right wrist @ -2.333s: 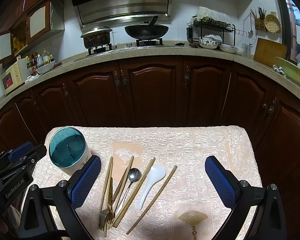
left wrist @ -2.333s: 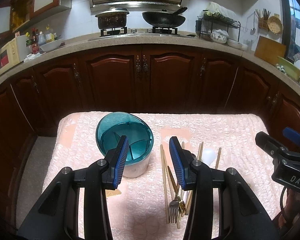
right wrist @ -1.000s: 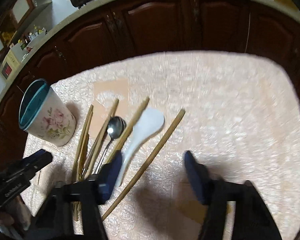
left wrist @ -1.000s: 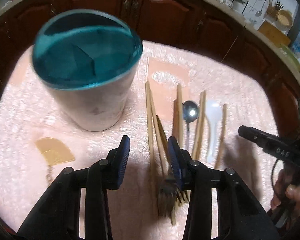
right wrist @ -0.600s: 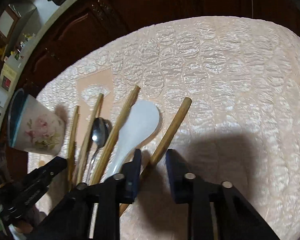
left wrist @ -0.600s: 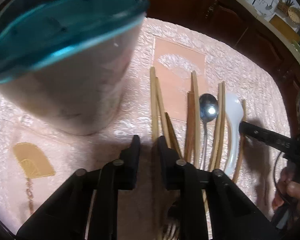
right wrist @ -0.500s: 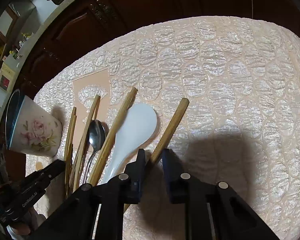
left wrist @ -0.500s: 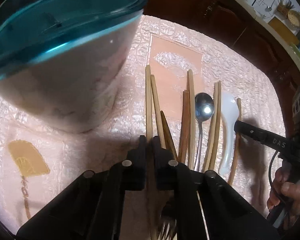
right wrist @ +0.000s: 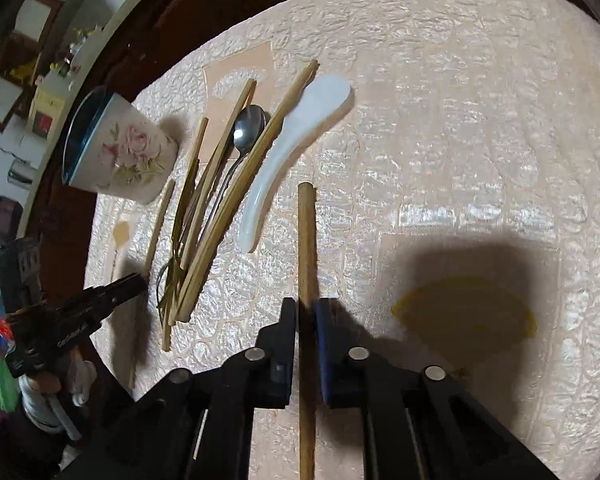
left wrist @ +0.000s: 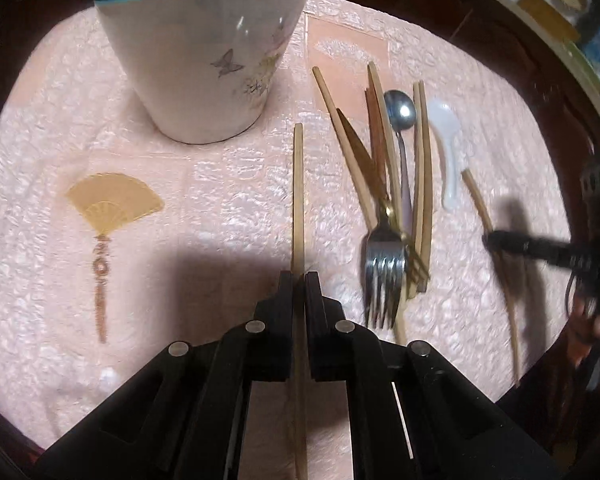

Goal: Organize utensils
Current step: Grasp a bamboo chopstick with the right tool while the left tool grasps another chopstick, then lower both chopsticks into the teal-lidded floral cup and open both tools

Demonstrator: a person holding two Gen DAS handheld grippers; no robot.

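Chopsticks come first: left gripper (left wrist: 299, 280) pinches one chopstick (left wrist: 298, 184) near the utensil holder (left wrist: 204, 52); right gripper (right wrist: 307, 308) fingers pinch another chopstick (right wrist: 307, 240), clear of the counter's (right wrist: 480, 120) pile.

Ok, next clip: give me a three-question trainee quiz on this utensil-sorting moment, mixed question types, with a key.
1. True or false: the left gripper is shut on a chopstick.
2. What lies nearest the right gripper's chopstick? A white spoon; B fork; C holder cup.
3. Fill in: the right gripper holds a ____.

Key: 1 true; 2 A; 3 chopstick.
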